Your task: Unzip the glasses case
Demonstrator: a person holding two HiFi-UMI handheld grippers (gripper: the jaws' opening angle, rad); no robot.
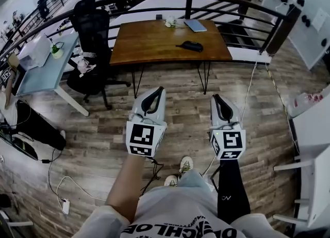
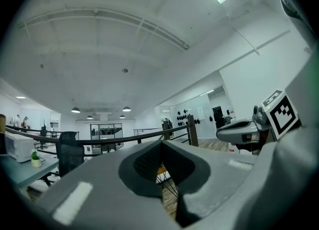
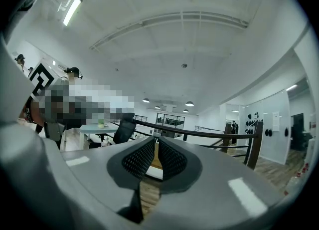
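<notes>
Two grippers are in our hands, the left gripper point(image 1: 158, 90) and the right gripper point(image 1: 217, 97), both squeezed closed and empty. The glasses case point(image 1: 192, 46) lies far off on the table point(image 1: 149, 43).

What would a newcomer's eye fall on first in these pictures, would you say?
First, the left gripper and the right gripper, held level side by side in the middle of the head view, jaws together and empty. Beyond them stands a wooden table with the black glasses case lying on it, far from both grippers. A black office chair sits at the table's left.
</notes>
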